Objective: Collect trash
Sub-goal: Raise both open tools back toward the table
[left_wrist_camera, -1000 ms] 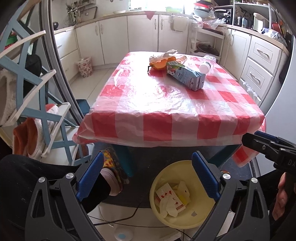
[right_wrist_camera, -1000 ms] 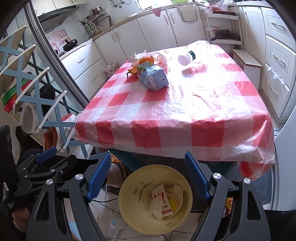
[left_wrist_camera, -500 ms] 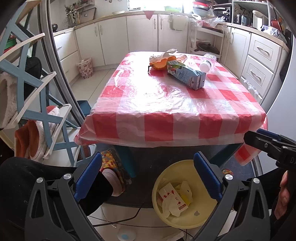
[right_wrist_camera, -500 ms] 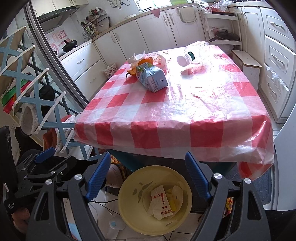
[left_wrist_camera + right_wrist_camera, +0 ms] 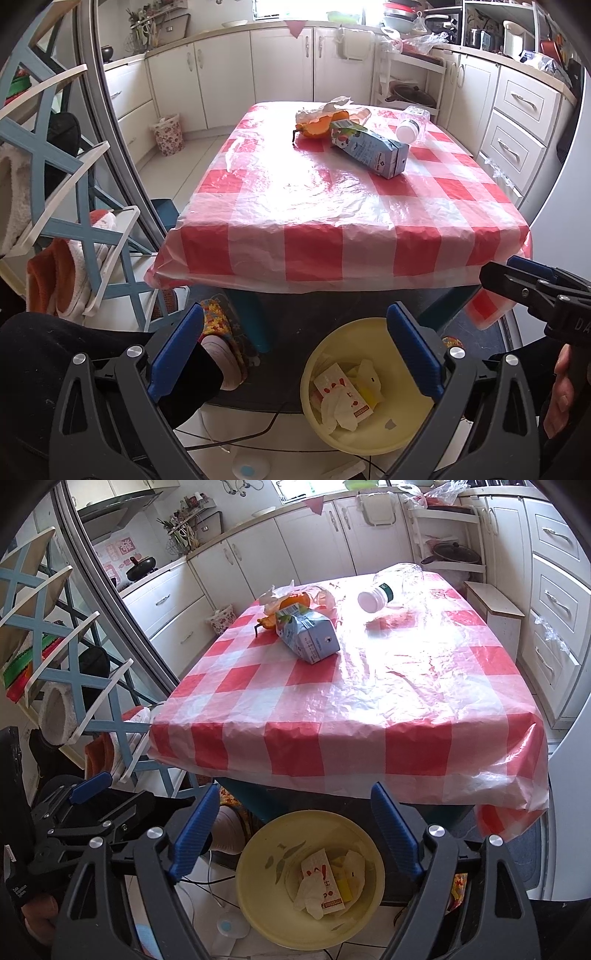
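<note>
A yellow bin [image 5: 399, 424] [image 5: 266, 897] stands on the floor in front of the table and holds crumpled paper and a small carton [image 5: 343, 391] [image 5: 325, 882]. On the red-checked table [image 5: 332, 206] [image 5: 351, 701] lie a blue milk carton [image 5: 373, 151] [image 5: 308, 635], an orange peel with a plastic bag [image 5: 321, 122] [image 5: 291, 602] and a clear bottle [image 5: 412, 122] [image 5: 391, 585]. My left gripper [image 5: 295, 354] and right gripper [image 5: 295, 830] are both open and empty, held low in front of the table above the bin.
A blue and white rack [image 5: 55, 177] with towels stands at the left. White kitchen cabinets [image 5: 517, 110] run along the back and right. A small floral basket [image 5: 168, 133] sits on the floor. Cables lie on the floor near the bin.
Both grippers have drifted slightly; the view shifts a little, with the table and bin nearly in the same place. Both stay open and empty.
</note>
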